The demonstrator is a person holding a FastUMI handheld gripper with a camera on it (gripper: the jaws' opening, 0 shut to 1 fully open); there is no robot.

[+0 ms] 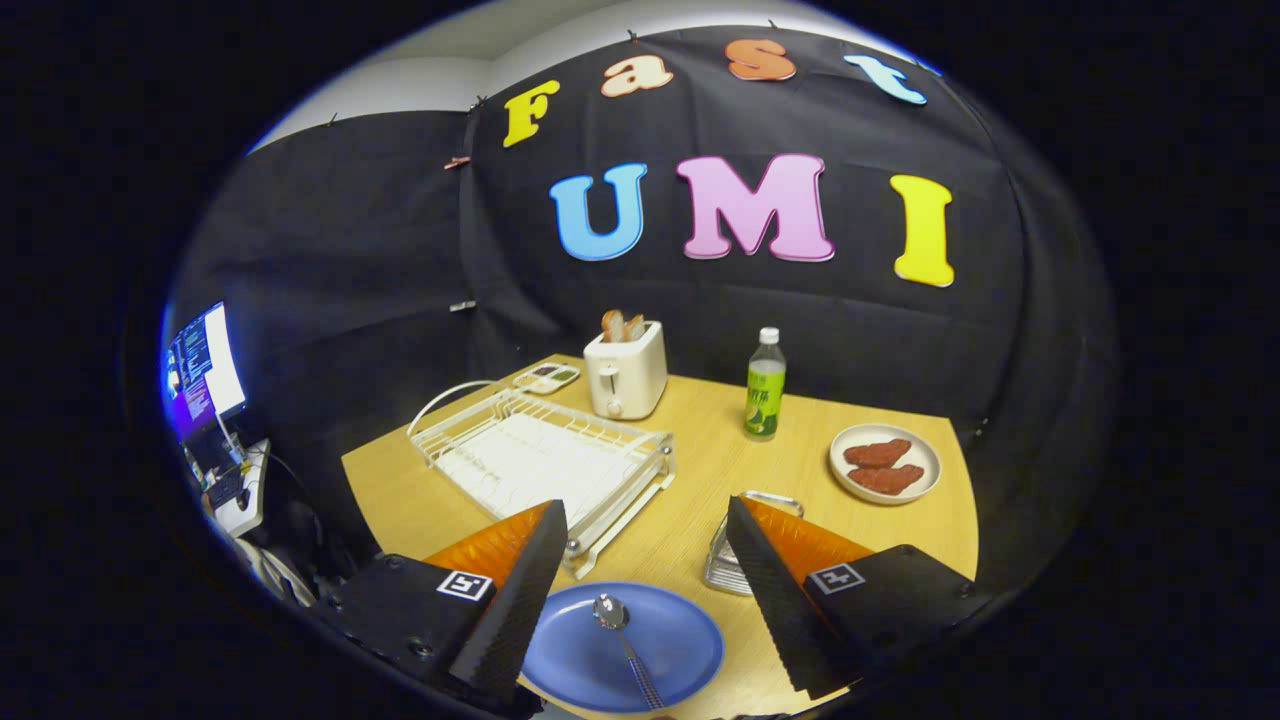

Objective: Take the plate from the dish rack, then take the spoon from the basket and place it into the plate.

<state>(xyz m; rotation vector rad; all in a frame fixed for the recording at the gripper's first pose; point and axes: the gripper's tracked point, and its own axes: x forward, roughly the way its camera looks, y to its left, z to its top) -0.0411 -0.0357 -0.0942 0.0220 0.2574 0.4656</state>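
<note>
A blue plate (660, 655) lies flat on the wooden table (700, 470), between and just below my fingers. A metal spoon (622, 634) rests on the plate, bowl end pointing away from me. My gripper (645, 545) hangs above the plate, open, with nothing between its fingers. The white wire dish rack (540, 460) stands beyond the left finger with no dishes in it. A small metal wire basket (735, 545) sits just beyond the right finger, partly hidden by it.
A white toaster (625, 372) with bread stands behind the rack, a small tray (547, 377) to its left. A green bottle (765, 398) stands mid-table. A white plate with red food (885, 462) lies at the right. A monitor (203, 370) glows off the table's left.
</note>
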